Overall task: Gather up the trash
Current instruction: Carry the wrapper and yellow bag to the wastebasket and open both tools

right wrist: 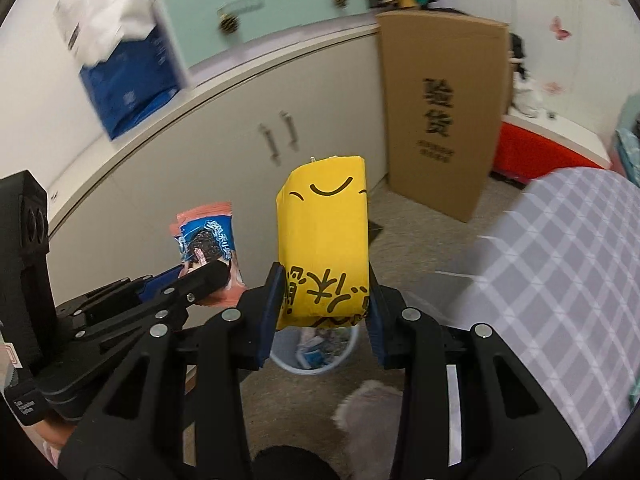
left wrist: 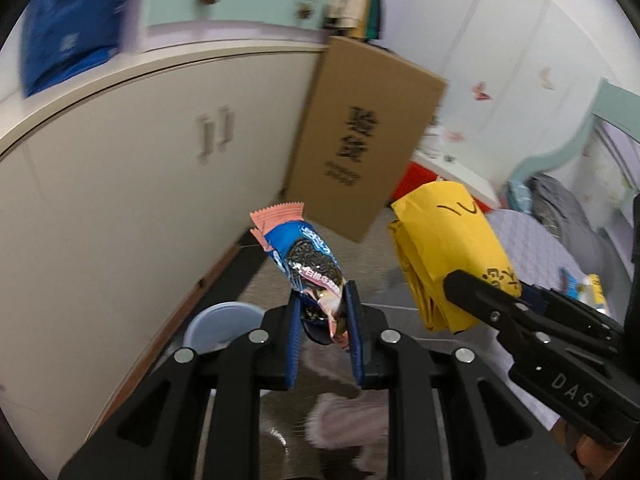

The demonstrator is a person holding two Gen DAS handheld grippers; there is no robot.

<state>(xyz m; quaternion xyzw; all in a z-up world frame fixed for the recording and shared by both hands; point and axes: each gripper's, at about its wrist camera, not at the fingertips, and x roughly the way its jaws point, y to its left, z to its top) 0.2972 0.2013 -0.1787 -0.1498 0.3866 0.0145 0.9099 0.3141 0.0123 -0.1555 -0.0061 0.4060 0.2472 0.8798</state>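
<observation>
Left gripper (left wrist: 323,312): lower centre of the left wrist view, fingers pointing up-frame, blue pads (left wrist: 294,336) drawn close, clamped. Right gripper (right wrist: 325,312): lower centre of the right wrist view, pads (right wrist: 270,320) wider apart, also clamped. Grippers side by side, apart.

The left gripper (left wrist: 324,312) had its jaws clamped on the lower end of a blue cookie wrapper (left wrist: 304,256), whose pink crimped edge stuck up above the blue pads. To the right, the right gripper (left wrist: 516,296) reached in from the side, gripping a folded yellow packet (left wrist: 444,248) with black markings. Below the left gripper, near the white cabinet (left wrist: 140,168), sat a pale blue bin (left wrist: 220,324) on the floor. A flat cardboard box (left wrist: 360,136) with printed black characters leaned beside the cabinet. A blurred pink slipper (left wrist: 344,424) showed beneath the jaws.
</observation>
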